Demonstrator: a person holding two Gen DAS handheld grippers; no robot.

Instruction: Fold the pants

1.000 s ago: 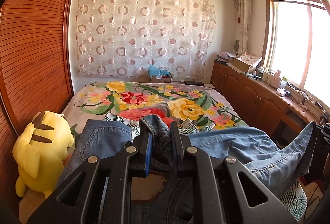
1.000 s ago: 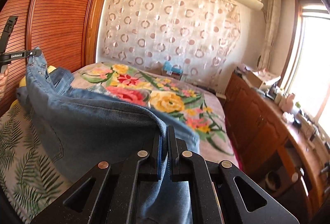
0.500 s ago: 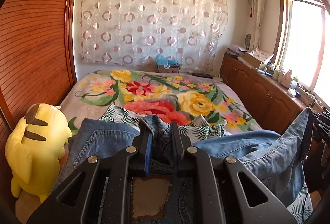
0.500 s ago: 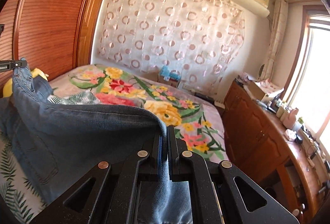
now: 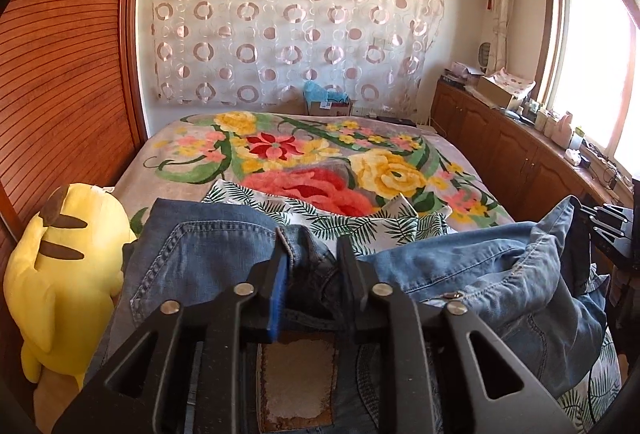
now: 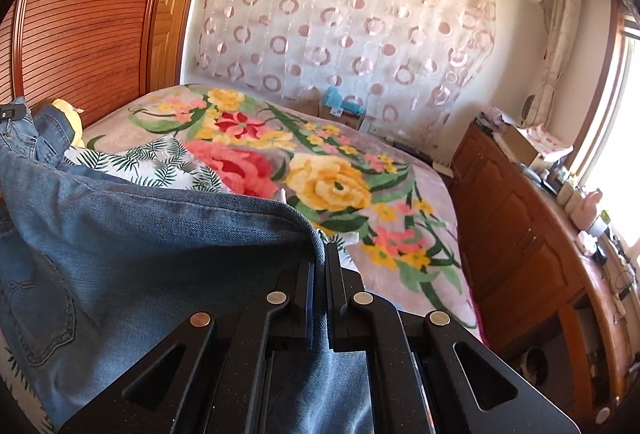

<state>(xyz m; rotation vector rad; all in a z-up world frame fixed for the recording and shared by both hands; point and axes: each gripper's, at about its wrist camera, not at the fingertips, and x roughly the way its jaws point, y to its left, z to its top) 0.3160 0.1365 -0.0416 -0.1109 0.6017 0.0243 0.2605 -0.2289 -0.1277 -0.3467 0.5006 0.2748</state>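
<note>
Level above the bed, the left gripper clamps the bunched waistband of the jeans; the right gripper pinches their other end, raised. Denim sags between them over a leaf-print sheet. Beside it sits a yellow plush toy.

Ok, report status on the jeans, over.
Left gripper and right gripper both clamped on jeans. Jeans held above bed. Yellow plush at left.

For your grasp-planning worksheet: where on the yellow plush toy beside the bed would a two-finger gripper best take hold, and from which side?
Grip the yellow plush toy by its brown-tipped ear, coming from above. The ear is the one thin part jaws could likely span; the body looks too round and wide.
</note>
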